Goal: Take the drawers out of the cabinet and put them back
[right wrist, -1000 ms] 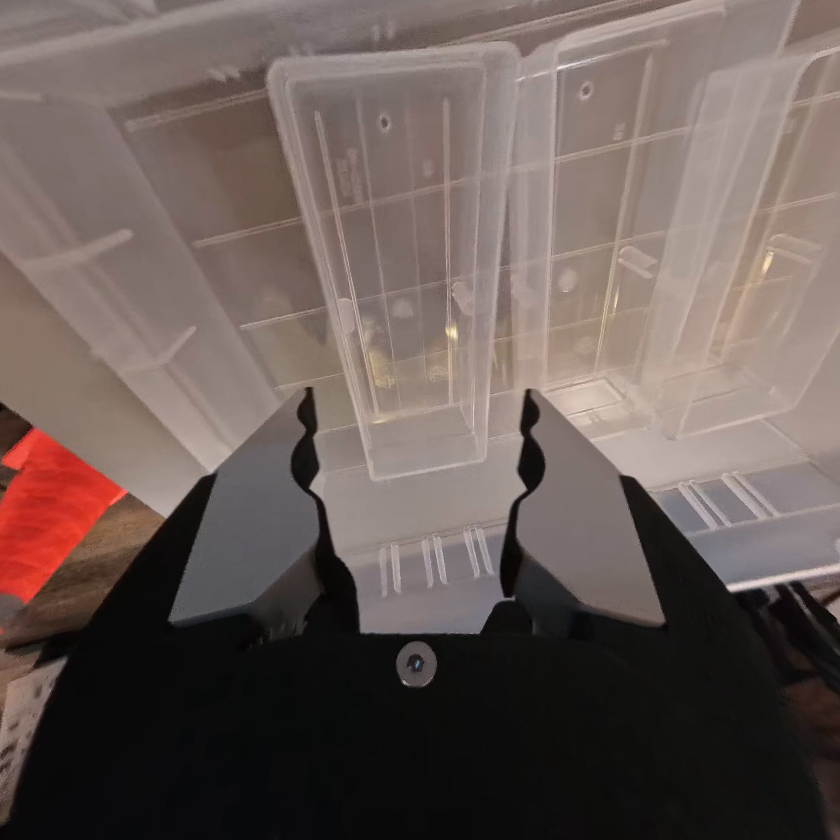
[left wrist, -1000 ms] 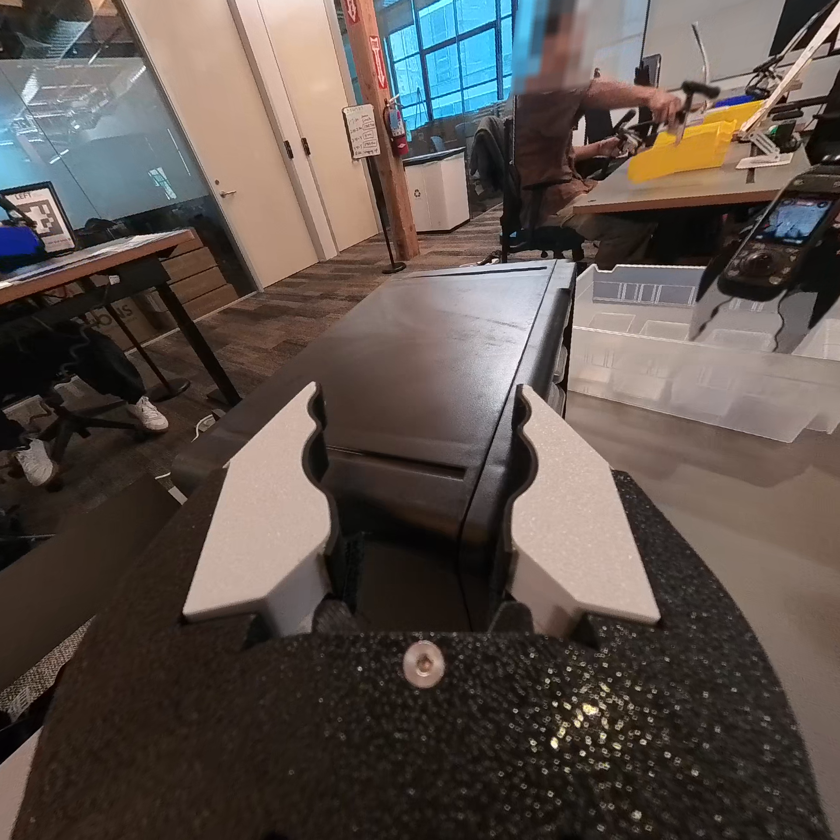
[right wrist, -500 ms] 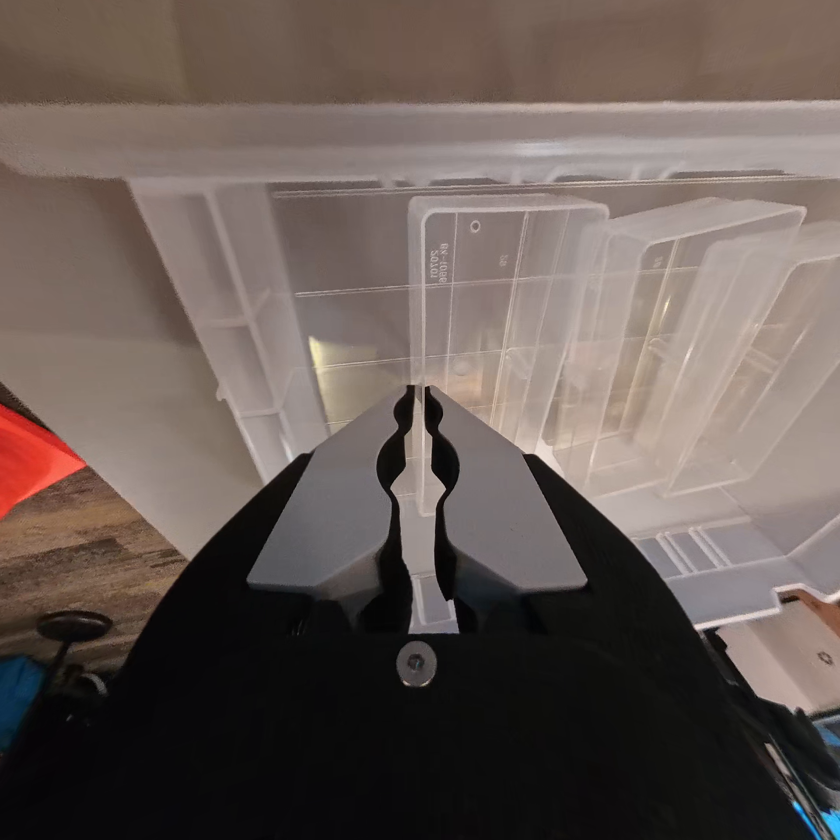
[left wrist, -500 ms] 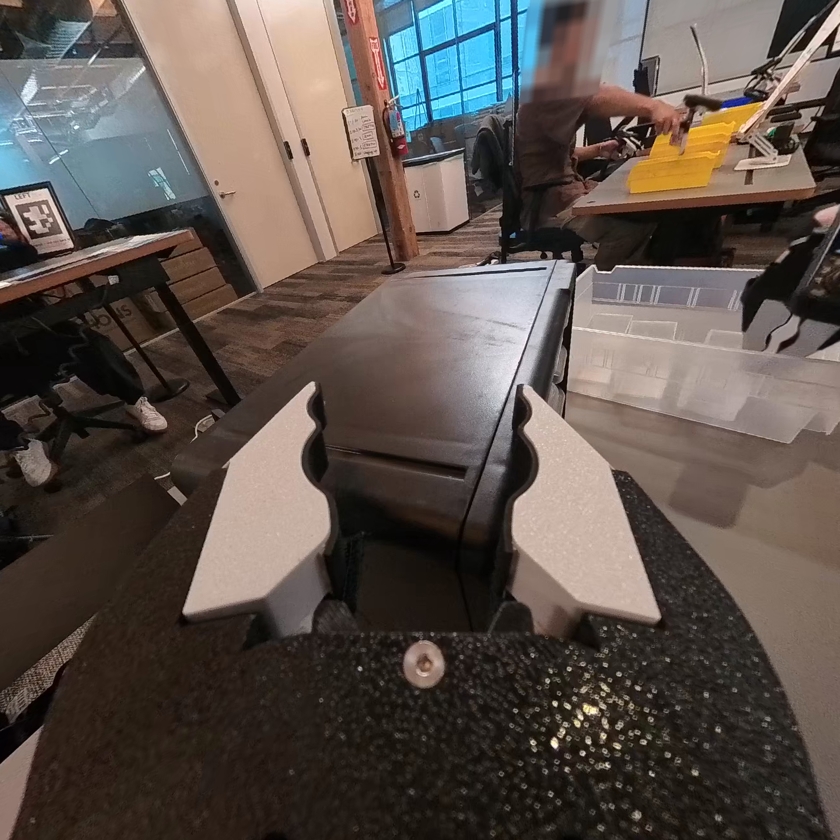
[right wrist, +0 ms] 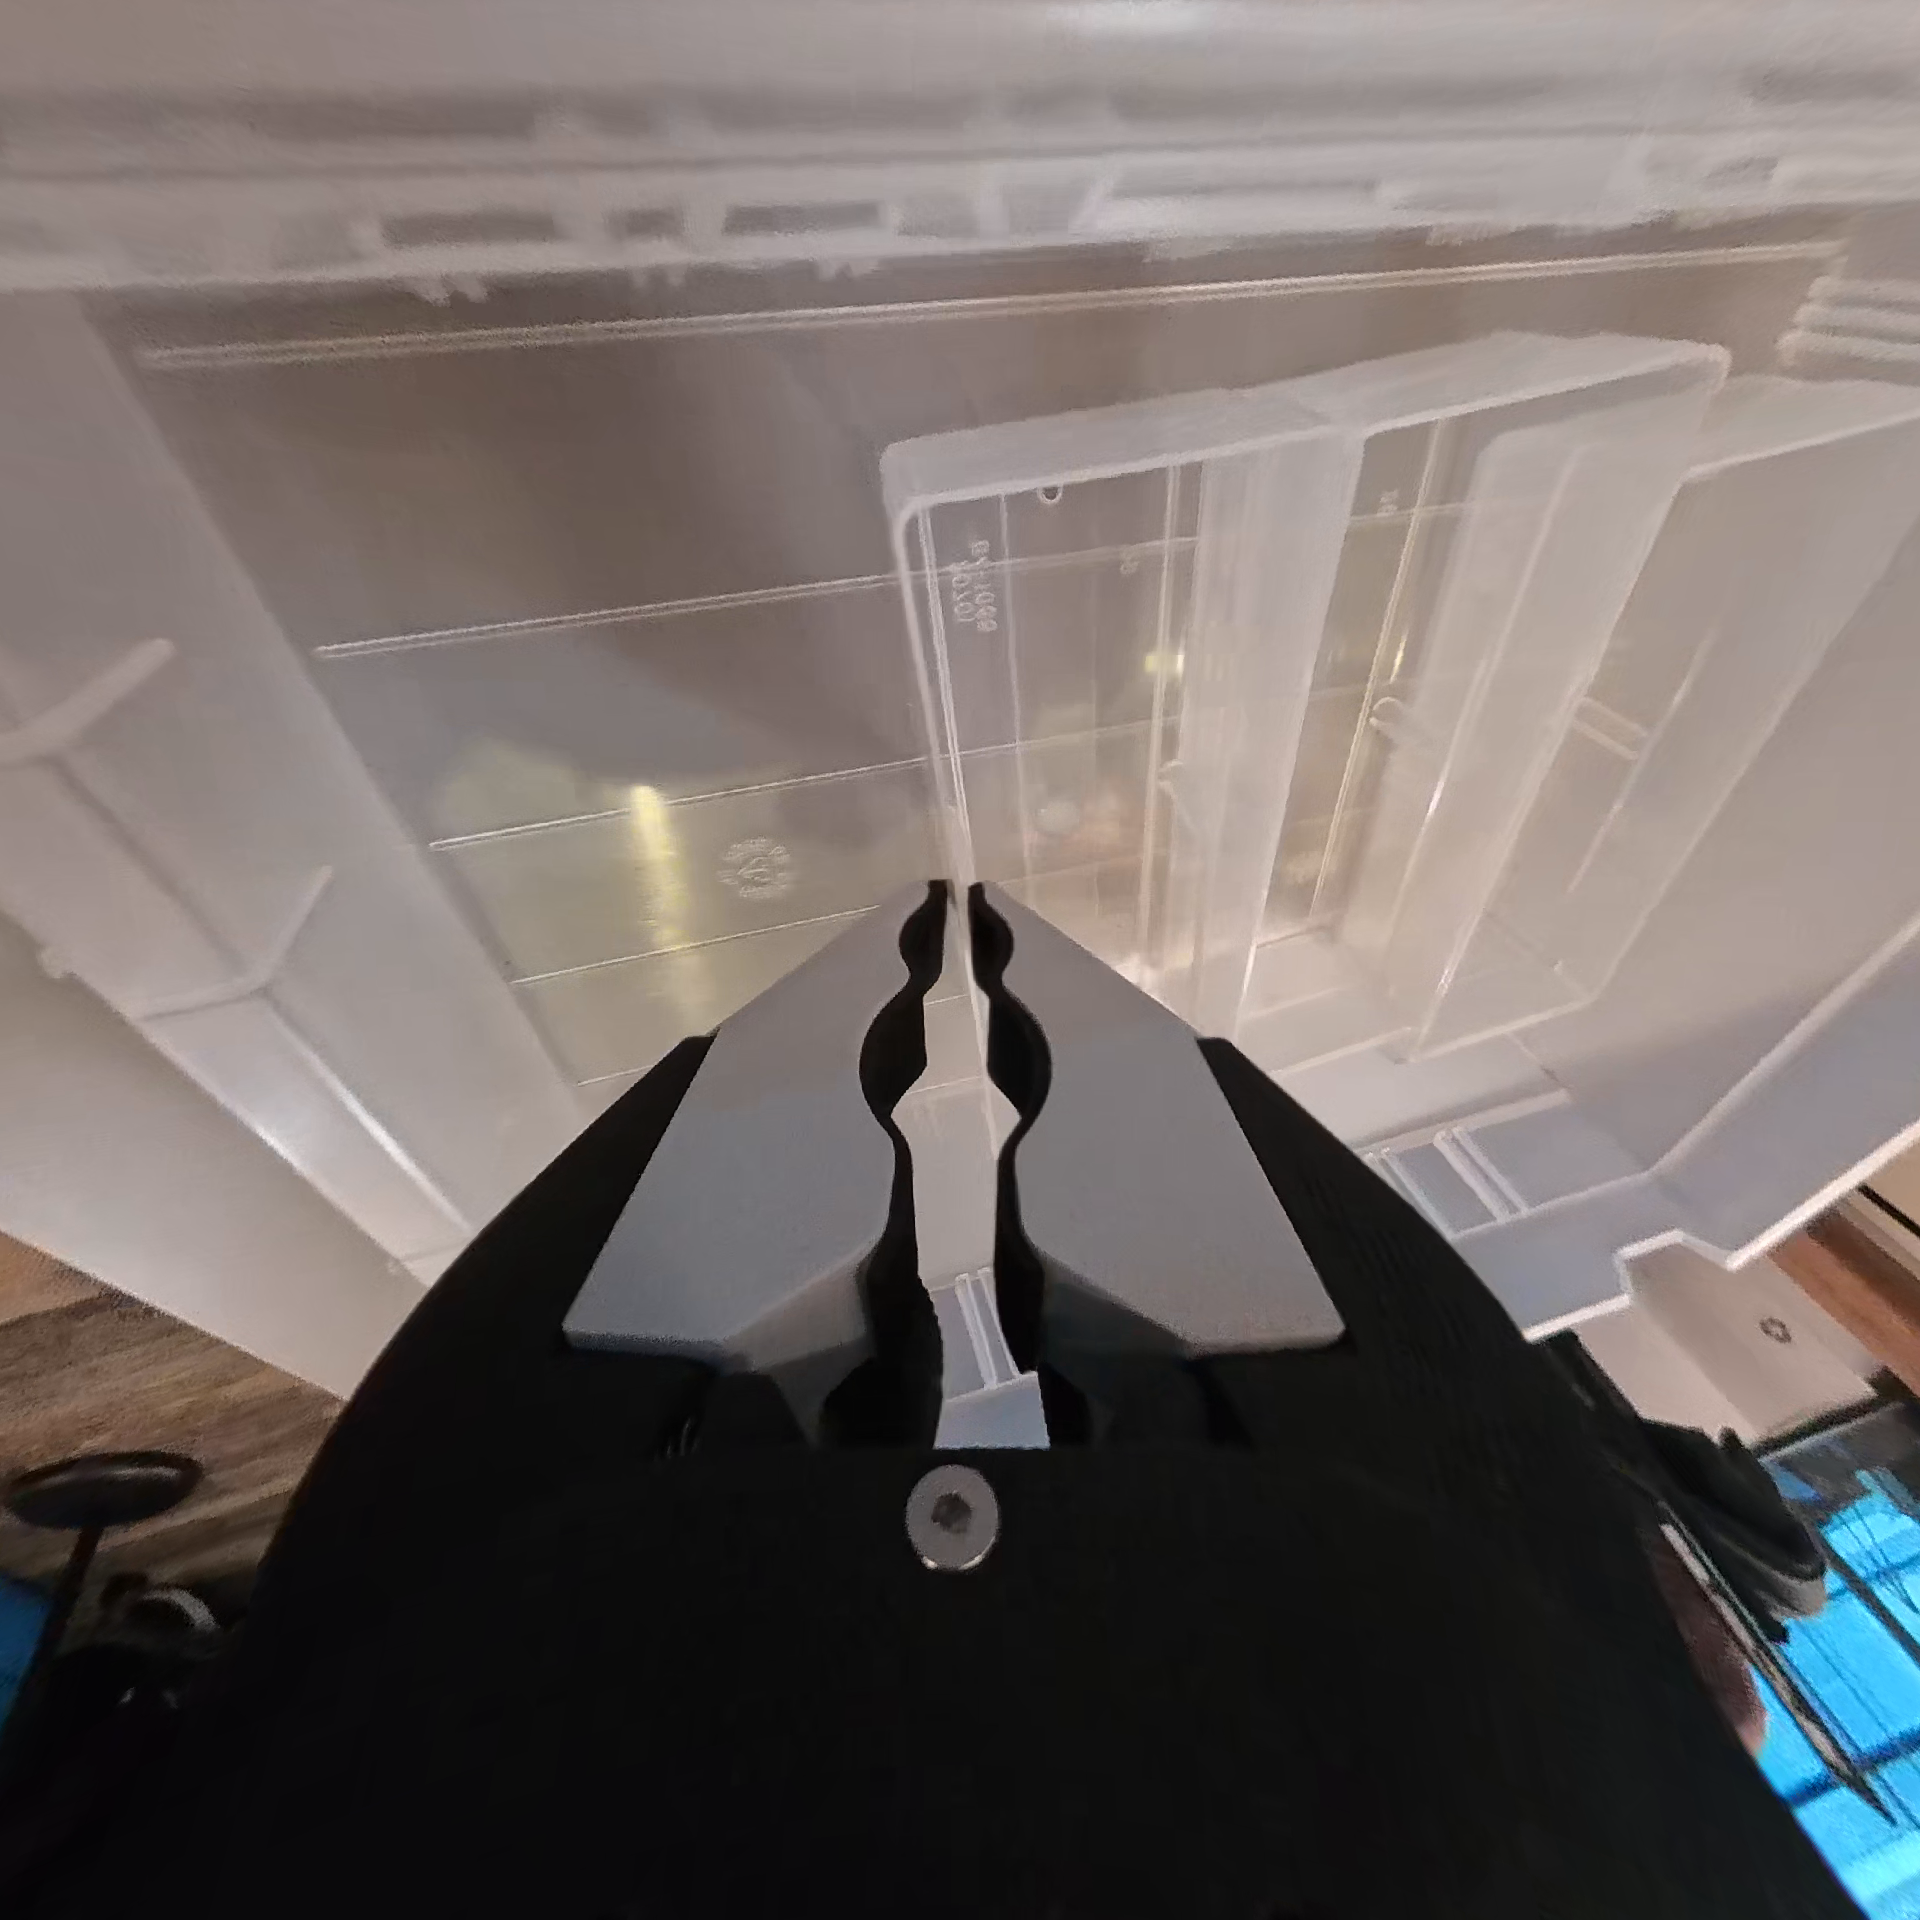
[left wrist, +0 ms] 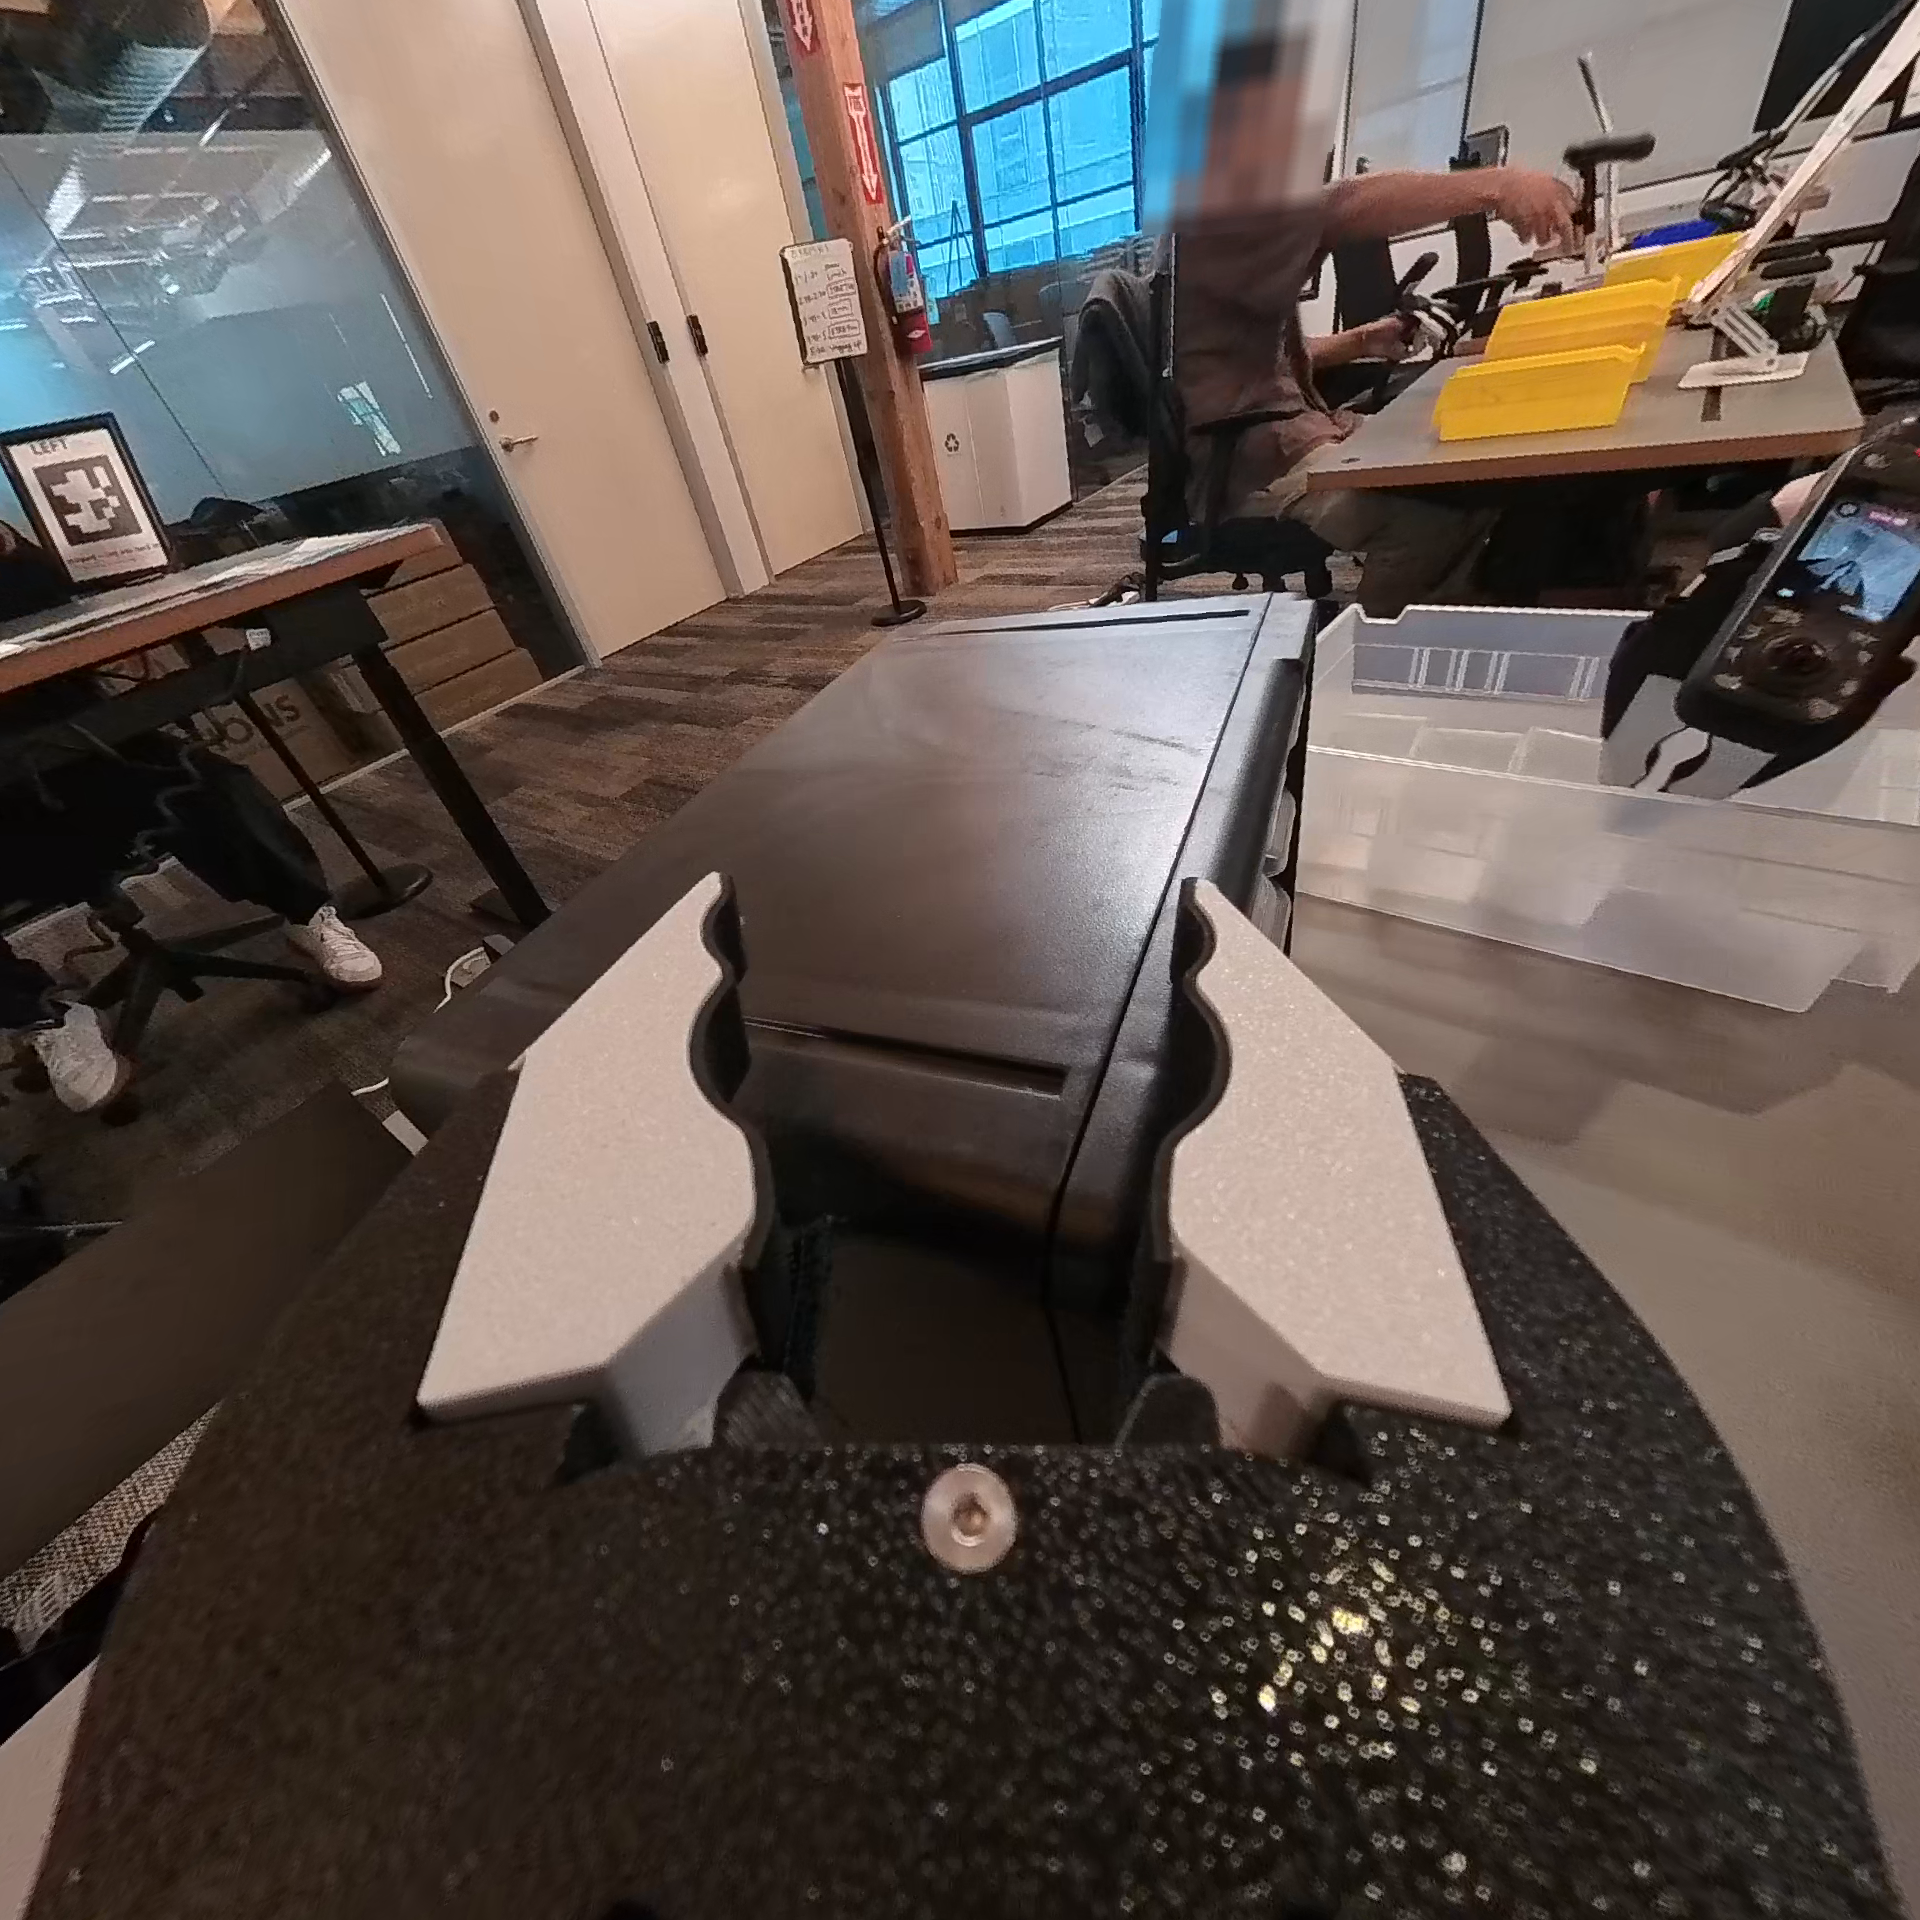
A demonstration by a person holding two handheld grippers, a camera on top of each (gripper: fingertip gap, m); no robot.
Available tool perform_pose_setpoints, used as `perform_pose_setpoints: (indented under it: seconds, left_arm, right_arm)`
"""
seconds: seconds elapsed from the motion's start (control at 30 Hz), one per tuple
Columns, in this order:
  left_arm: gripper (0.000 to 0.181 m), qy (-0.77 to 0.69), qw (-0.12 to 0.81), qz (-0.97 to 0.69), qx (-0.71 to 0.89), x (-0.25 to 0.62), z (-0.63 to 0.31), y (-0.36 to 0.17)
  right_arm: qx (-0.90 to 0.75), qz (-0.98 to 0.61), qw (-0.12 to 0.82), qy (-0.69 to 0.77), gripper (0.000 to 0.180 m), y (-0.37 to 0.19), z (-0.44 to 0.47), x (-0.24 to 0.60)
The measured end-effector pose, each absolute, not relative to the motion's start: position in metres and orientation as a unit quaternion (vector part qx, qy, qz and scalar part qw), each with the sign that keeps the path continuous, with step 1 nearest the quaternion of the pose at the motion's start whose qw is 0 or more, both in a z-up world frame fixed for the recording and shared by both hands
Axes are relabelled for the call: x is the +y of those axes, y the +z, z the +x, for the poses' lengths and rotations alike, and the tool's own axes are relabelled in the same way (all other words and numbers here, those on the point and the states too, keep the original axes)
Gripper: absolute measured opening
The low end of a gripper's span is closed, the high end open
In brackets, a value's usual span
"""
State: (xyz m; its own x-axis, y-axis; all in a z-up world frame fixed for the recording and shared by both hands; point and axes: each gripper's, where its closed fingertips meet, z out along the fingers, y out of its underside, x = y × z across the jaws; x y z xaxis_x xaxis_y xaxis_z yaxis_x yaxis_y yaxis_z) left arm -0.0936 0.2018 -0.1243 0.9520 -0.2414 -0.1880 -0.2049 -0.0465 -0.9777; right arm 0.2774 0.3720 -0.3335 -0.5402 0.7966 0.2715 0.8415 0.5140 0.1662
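Right tool (right wrist: pixel 956 894) is pinching the left wall of a small clear drawer (right wrist: pixel 1060 665) that runs lengthwise straight ahead inside the big clear bin (right wrist: pixel 312 727). Left tool (left wrist: pixel 961 914), spread wide, straddles the black cabinet (left wrist: pixel 997 769).

Right gripper (right wrist: pixel 958 896) closed onto small clear drawer's (right wrist: pixel 940 665) wall, shifting it.

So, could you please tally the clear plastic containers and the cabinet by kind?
Small clear drawers: 3
Large clear bin: 1
Black cabinet: 1
Total: 5
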Motion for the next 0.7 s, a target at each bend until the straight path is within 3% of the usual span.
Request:
perform_pose_setpoints:
  seconds: [0.13, 0.23, 0.33, 0.43, 0.53, 0.63, 0.7]
  left_arm:
    - [0.081, -0.014, 0.673, -0.723, 0.154, 0.202, -0.094, -0.124]
    - [0.081, -0.014, 0.673, -0.723, 0.154, 0.202, -0.094, -0.124]
    - [0.081, -0.014, 0.673, -0.723, 0.154, 0.202, -0.094, -0.124]
    - [0.081, -0.014, 0.673, -0.723, 0.154, 0.202, -0.094, -0.124]
    - [0.081, -0.013, 0.673, -0.723, 0.154, 0.202, -0.094, -0.124]
    - [0.081, -0.013, 0.673, -0.723, 0.154, 0.202, -0.094, -0.124]
    - [0.081, -0.013, 0.673, -0.723, 0.154, 0.202, -0.094, -0.124]
  right_arm:
    - [-0.842, -0.513, 0.093, -0.142, 0.031, -0.331, 0.278, 0.376]
    - [-0.814, -0.546, 0.134, -0.149, 0.040, -0.311, 0.283, 0.382]
    - [-0.759, -0.590, 0.252, -0.115, 0.044, -0.264, 0.271, 0.386]
    - [-0.673, -0.606, 0.424, 0.016, 0.046, -0.196, 0.215, 0.360]
    - [-0.608, -0.570, 0.532, 0.152, 0.048, -0.149, 0.148, 0.303]
    - [-0.556, -0.575, 0.559, 0.218, 0.049, -0.154, 0.096, 0.264]
    - [-0.567, -0.546, 0.599, 0.145, 0.048, -0.172, 0.078, 0.264]
